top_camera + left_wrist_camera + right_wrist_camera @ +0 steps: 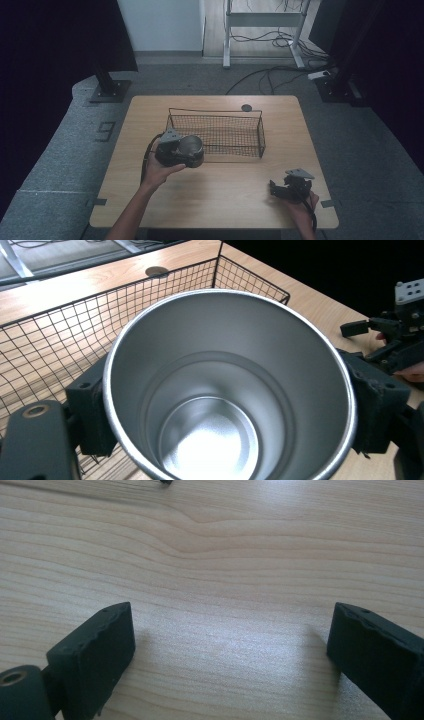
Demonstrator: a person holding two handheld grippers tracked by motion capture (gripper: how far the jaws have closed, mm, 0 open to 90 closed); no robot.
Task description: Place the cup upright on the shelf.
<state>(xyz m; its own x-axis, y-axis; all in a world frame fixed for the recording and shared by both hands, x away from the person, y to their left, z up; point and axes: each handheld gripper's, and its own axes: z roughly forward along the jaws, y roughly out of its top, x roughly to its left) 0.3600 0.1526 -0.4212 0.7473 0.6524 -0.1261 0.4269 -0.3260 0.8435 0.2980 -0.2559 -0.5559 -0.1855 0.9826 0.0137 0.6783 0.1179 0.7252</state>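
Cup: the round, shiny steel cup [227, 390] hangs just above the pale wooden worktop [220, 192], beside the black wire-mesh basket's [216, 131] near-left corner.
Left tongs [192, 152]: clamped on the cup's wall from both sides.
Right tongs [274, 187]: spread wide, holding nothing, resting low on the worktop.
Slip risk: smooth metal could slide from the pads.
Snag risk: the cup's base could catch the basket rim and tip.

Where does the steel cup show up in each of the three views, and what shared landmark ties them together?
High view: the steel cup sits left of centre, clamped in the left gripper at the wire basket's front left corner.
Left gripper view: the cup spans the middle, its mouth facing the camera.
Right gripper view: not in it.
Shared landmark: the wooden table.
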